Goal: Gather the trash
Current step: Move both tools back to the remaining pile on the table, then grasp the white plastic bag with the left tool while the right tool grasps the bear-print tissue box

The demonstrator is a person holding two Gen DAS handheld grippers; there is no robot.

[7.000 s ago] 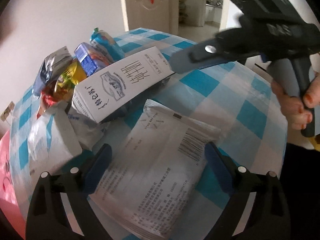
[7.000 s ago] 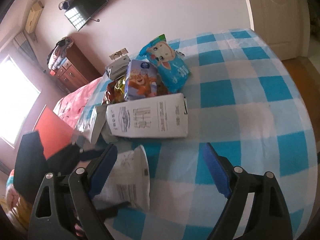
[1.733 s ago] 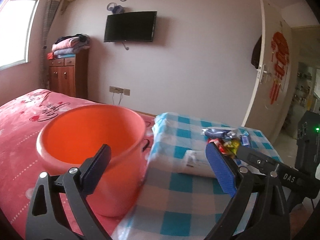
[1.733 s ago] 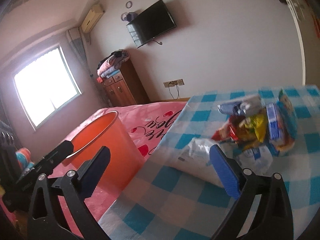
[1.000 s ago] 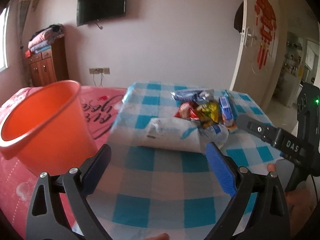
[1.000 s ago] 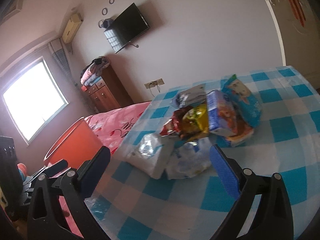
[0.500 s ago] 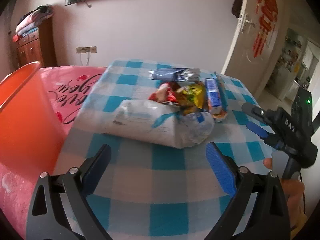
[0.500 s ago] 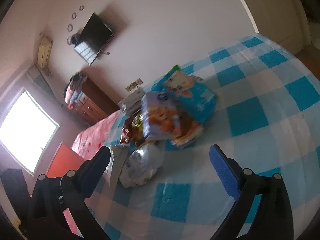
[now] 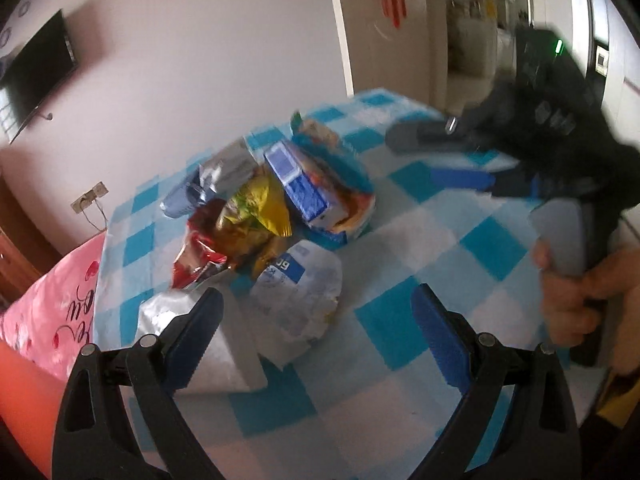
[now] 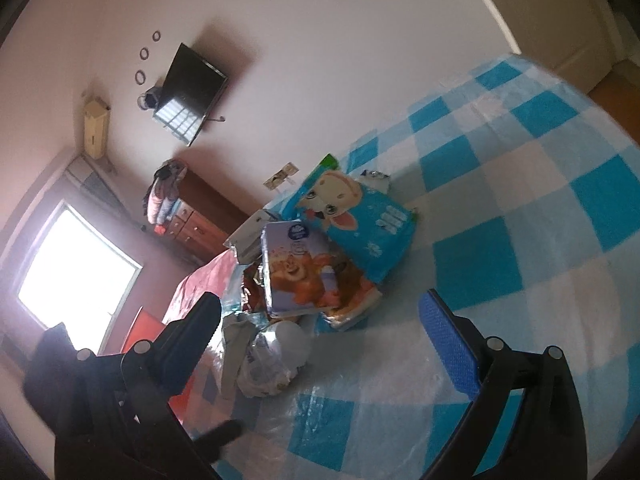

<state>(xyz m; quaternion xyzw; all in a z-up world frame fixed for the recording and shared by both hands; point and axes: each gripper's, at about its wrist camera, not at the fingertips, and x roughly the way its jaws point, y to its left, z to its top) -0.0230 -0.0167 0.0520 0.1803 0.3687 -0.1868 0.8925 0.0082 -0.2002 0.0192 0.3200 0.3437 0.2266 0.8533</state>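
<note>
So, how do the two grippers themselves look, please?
Each gripper is a black plastic frame with round silver screws and two fingers carrying ribbed blue pads: the left gripper and the right gripper. Seen from the left one, the right has a grey handle and a small green light.

A table covered by a blue-and-white checked cloth (image 10: 500,240) stood beside a bed with a pink cover (image 9: 52,304) bearing dark red lettering. On the pale wall behind hung a dark flat television (image 10: 190,94) with three small rings (image 10: 144,54) beside it, and a wall socket (image 9: 90,196) sat low down. A brown wooden dresser (image 10: 200,216) piled with folded clothes (image 10: 164,192) stood near a bright window (image 10: 76,268), and a pale door (image 9: 384,28) carried red hanging decorations.
</note>
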